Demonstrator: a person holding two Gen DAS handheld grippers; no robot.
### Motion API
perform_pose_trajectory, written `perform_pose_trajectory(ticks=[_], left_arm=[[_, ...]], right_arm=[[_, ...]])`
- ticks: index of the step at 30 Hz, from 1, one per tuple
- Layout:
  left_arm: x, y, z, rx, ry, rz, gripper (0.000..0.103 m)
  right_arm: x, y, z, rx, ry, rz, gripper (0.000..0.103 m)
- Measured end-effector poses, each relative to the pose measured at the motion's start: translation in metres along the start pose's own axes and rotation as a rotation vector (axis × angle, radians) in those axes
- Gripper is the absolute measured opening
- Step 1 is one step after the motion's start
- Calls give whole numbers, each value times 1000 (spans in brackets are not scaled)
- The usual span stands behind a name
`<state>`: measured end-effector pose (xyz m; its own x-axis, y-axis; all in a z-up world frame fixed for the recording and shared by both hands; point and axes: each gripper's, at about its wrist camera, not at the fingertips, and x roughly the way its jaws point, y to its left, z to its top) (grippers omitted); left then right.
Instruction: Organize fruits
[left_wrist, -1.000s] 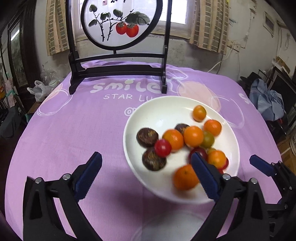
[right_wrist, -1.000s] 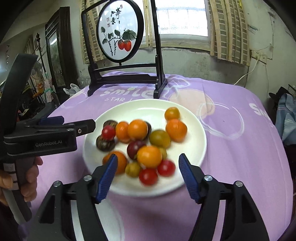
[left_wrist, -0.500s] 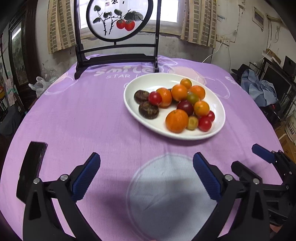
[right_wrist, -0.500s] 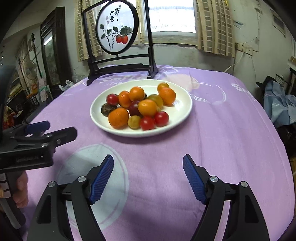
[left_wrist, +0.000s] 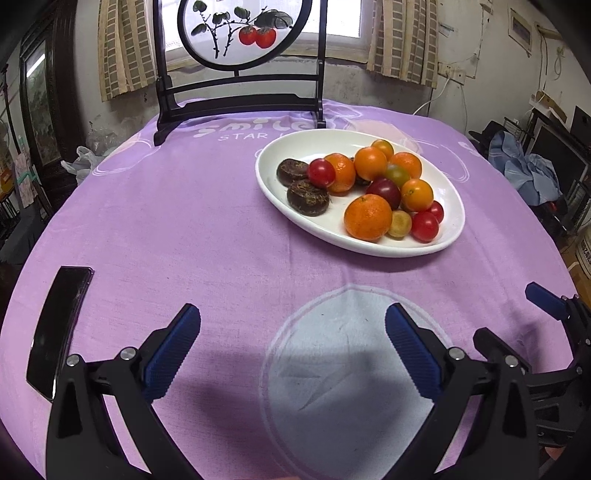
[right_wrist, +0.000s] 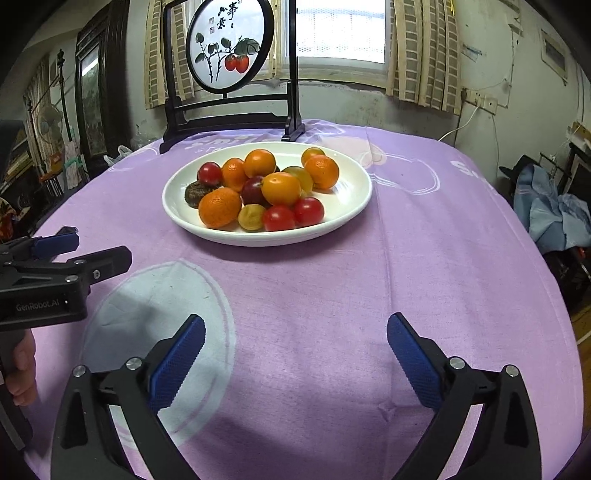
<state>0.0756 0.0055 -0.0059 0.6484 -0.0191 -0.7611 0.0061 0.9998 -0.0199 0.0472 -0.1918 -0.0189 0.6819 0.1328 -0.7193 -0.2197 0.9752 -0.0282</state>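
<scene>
A white oval plate stands on the purple tablecloth, holding several oranges, red cherry tomatoes, a dark plum and brown round pieces. My left gripper is open and empty, low over the cloth well short of the plate. My right gripper is open and empty, also near the table's front. Each gripper shows in the other's view, the right one at the right edge and the left one at the left edge.
A black-framed round screen with painted persimmons stands at the table's back. A black phone lies at the front left. A pale round patch is printed on the cloth. Clothes are piled at the right.
Both grippers have pulled back from over the plate toward the table's front edge. The plate now sits farther away. Both jaws stay open and empty.
</scene>
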Motion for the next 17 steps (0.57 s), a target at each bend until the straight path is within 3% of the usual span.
perform_pose_trajectory(ticks=[6, 17], left_arm=[[8, -1, -5, -15, 26, -56, 98], [20, -2, -10, -8, 67, -30, 98]], right_arm=[[-1, -2, 0, 2, -5, 7, 100], [0, 6, -3, -53, 32, -14, 100]])
